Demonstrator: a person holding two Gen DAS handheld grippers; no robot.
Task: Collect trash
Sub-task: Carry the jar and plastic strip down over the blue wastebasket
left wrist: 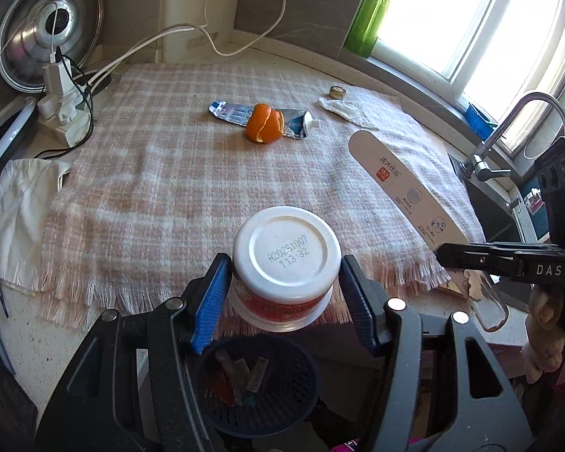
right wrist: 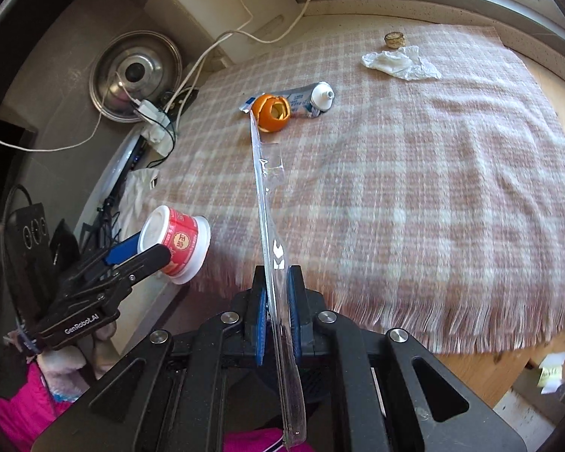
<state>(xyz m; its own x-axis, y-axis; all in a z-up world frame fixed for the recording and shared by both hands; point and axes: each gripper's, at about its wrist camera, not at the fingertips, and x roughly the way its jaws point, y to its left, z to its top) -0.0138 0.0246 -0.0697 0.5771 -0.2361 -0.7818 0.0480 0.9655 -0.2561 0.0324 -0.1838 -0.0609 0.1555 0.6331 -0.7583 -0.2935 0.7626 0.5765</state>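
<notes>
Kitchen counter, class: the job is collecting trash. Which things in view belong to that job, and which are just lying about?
Belong to the job:
- yoghurt cup in left gripper
- blister pack in right gripper
- orange peel
- toothpaste tube
- crumpled tissue
- mesh bin

Just lying about:
- pot lid
- soap bottle
- power strip
- tap

- On the white bottom of the yogurt cup (left wrist: 286, 252) we read the stamped code "A20251007" and below it "T13:32".
- On the right gripper (left wrist: 439, 252) we read "DAS".
- On the left gripper (right wrist: 162, 252) we read "GenRobot.AI".
- The blister pack (left wrist: 406, 192) has Chinese print, too small for us to read.
</notes>
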